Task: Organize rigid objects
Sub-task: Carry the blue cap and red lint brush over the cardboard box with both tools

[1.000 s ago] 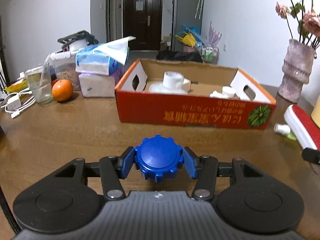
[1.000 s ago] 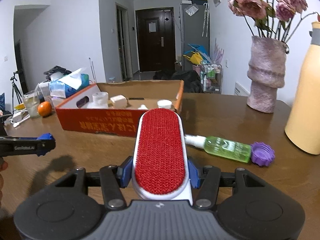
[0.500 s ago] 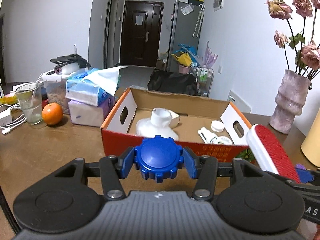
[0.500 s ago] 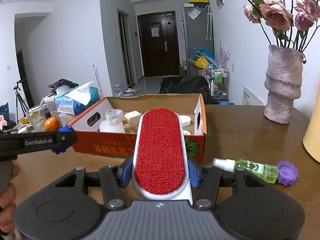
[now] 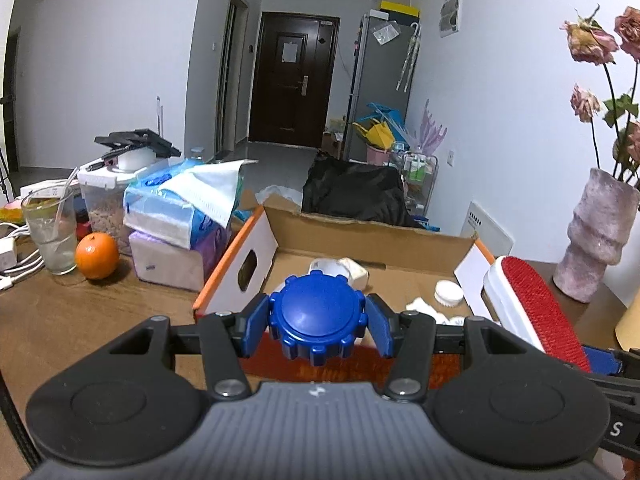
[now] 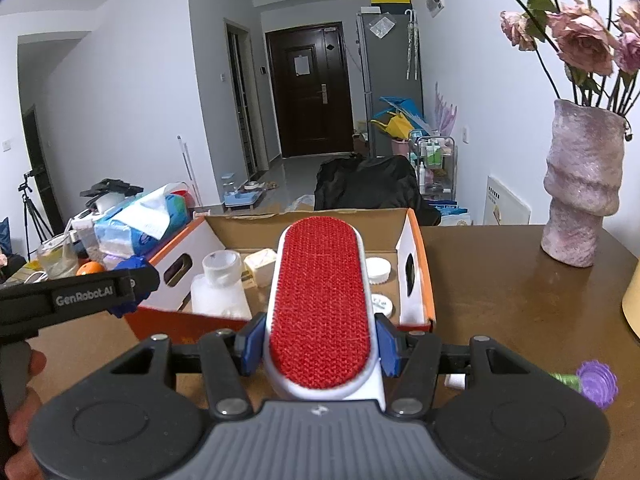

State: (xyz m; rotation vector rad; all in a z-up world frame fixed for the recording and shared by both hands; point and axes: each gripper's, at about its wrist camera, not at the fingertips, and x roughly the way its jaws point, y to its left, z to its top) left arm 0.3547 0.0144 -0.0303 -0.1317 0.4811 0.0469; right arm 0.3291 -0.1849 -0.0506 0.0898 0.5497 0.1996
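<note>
Left wrist view shows your left tool (image 5: 317, 322) clamped on a blue ridged cap (image 5: 316, 317), its two blue pads pressed against the cap's sides, and the cap is held up in front of the near wall of the open cardboard box (image 5: 360, 240). Your right tool (image 6: 320, 342) grips a lint brush (image 6: 320, 304) with a red bristle face and white body; the pads squeeze its lower sides and the brush reaches forward over the box's near edge. From the left view that same brush shows at the right, just beside the box's right end wall. Inside the box you have a white bottle (image 6: 219, 286) with a wide open neck, a small cream block (image 6: 260, 266) behind it, and white round lids (image 6: 378, 270) toward the right end. Beside the box on the left sit stacked tissue packs (image 5: 180, 216), then an orange (image 5: 97, 256) and a glass (image 5: 51, 232) with a straw, all on the brown tabletop (image 5: 80, 320). To your right, a pale ridged vase (image 6: 580, 184) with dried pink roses stands well apart from the box. Near the right tool, low on the tabletop, a purple cap (image 6: 596, 382) lies touching a green bottle (image 6: 564, 378) that is mostly hidden behind the tool. Your hand (image 6: 20, 416) shows at the lower left of the right view, holding the left tool's handle.
</note>
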